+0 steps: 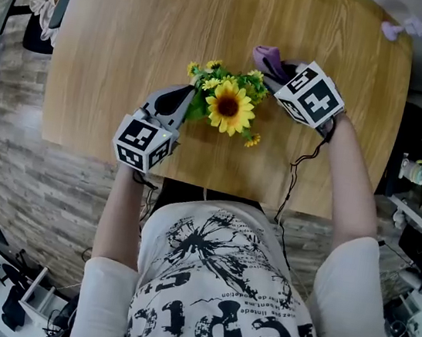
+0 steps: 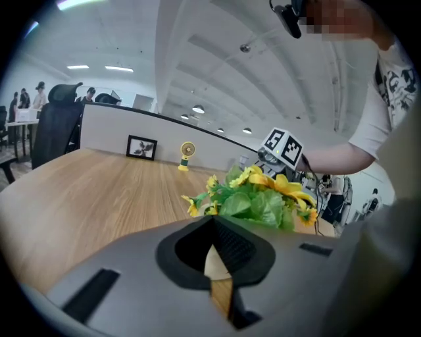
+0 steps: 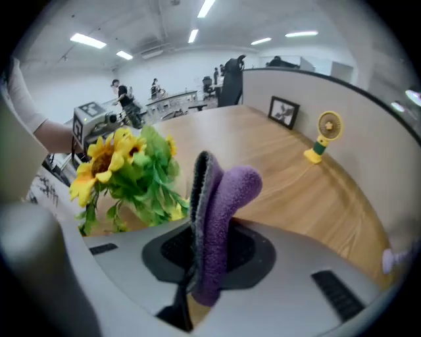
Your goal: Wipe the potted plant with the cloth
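Observation:
A potted plant (image 1: 230,106) with a big sunflower, small yellow blooms and green leaves stands near the front middle of the wooden table (image 1: 135,44). My left gripper (image 1: 189,100) reaches in from the plant's left, its tips under the leaves. In the left gripper view its jaws (image 2: 212,227) are shut, with the plant (image 2: 263,201) just beyond them. A cream sliver shows in the slit below the tips. My right gripper (image 1: 283,71) is behind and to the right of the plant, shut on a folded purple cloth (image 1: 267,56). The cloth (image 3: 217,217) sticks up from the jaws (image 3: 200,257), beside the leaves (image 3: 135,174).
A small yellow fan (image 3: 324,135) and a framed picture (image 3: 283,112) stand along the far partition. A lilac object (image 1: 398,28) lies at the table's far right corner. A cable (image 1: 296,176) hangs from my right gripper over the near table edge.

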{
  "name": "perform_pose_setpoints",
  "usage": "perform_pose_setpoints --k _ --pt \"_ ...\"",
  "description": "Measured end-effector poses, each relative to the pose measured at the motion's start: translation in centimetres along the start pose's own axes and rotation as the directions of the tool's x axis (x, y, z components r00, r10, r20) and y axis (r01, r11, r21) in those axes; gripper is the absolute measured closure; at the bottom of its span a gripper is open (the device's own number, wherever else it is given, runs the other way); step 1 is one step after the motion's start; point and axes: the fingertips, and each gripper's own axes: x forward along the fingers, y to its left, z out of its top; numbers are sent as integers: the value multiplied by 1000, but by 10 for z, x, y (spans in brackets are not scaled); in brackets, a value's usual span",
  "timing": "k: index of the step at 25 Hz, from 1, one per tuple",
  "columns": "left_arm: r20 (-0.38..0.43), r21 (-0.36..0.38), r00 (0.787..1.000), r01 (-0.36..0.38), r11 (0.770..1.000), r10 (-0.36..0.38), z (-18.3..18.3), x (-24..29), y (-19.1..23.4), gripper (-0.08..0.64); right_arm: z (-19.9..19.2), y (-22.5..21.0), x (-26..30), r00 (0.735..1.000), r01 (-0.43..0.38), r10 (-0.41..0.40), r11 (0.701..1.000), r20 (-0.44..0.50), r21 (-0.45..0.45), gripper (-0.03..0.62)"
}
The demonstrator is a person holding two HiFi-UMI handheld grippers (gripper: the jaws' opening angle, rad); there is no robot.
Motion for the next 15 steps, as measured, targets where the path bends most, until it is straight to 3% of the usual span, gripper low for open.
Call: perform_pose_setpoints --k 2,5,9,15 --pt "-8 17 1000 -10 1000 10 0 -1 0 557 17 -8 -11 991 62 -74 993 115 98 522" --pt "-36 67 999 -38 997 41 2 1 0 557 39 -11 -29 951 112 -169 969 259 220 522" --pt "55 137 991 -125 983 119 31 -13 4 557 66 -6 -57 893 204 -277 952 354 229 522" --pt "174 204 983 -99 974 64 82 -51 11 557 110 15 -101 815 259 -364 925 451 279 522"
